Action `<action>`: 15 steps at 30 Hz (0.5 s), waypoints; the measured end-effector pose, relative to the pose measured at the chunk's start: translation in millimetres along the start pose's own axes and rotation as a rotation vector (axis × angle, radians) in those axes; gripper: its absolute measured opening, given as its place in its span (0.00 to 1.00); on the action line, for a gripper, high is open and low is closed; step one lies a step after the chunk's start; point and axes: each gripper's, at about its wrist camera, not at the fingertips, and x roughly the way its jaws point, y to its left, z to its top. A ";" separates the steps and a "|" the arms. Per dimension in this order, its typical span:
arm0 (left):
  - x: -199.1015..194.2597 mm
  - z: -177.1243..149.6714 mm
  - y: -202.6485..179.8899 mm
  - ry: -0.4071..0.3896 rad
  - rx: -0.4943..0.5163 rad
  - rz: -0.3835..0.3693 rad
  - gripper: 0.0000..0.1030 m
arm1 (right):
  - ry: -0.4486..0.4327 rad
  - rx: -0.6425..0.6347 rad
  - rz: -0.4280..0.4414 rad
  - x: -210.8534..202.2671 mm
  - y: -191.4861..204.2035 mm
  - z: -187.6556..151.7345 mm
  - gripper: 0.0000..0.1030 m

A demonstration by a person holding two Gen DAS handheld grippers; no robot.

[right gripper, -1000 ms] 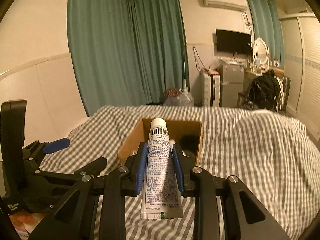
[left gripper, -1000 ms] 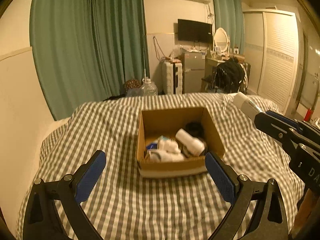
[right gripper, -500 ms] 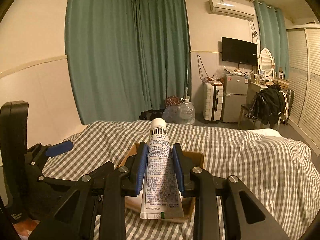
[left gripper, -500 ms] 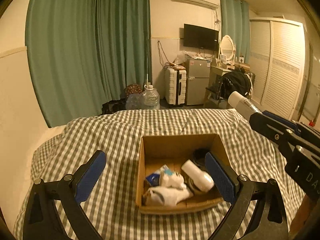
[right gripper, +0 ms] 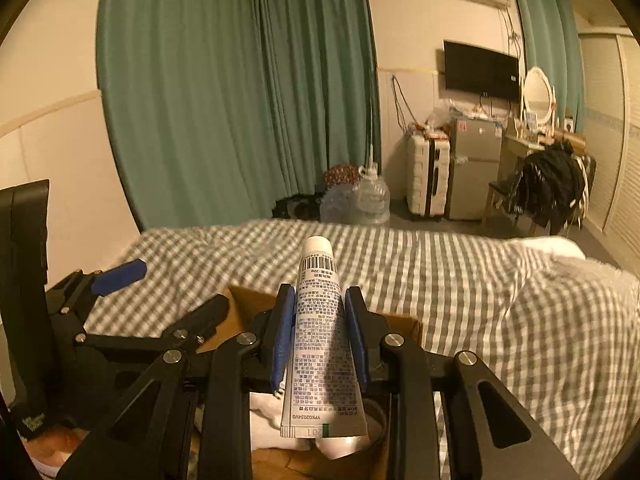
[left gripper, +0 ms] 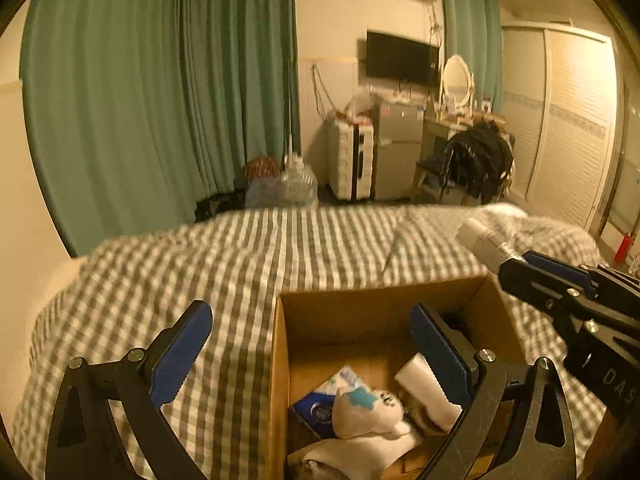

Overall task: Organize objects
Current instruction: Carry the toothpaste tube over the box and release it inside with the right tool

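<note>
Left wrist view: your left gripper (left gripper: 310, 350) is spread wide w/ nothing in it, one pad over the checked bedspread (left gripper: 240, 264), the other over the open cardboard box (left gripper: 280, 360). Box holds a white bottle (left gripper: 416, 376), a white sock (left gripper: 372, 408) and a blue packet (left gripper: 316, 410).

Right wrist view: your right gripper (right gripper: 320, 336) is clamped on the printed white tube (right gripper: 322, 344), cap pointing fwd, above the box.
</note>
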 end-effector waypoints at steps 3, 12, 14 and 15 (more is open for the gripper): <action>19.9 -8.5 -0.3 0.073 0.012 0.021 0.99 | 0.050 0.027 0.004 19.6 -13.6 -16.2 0.25; 33.5 -28.9 -4.2 0.129 0.065 0.035 0.99 | 0.153 0.060 0.024 52.5 -27.2 -31.8 0.25; 34.6 -31.3 -7.1 0.132 0.076 0.030 0.99 | 0.171 0.066 0.022 56.8 -29.4 -37.9 0.25; 35.2 -31.9 -8.4 0.134 0.078 0.028 0.99 | 0.179 0.073 0.019 58.7 -31.4 -41.6 0.25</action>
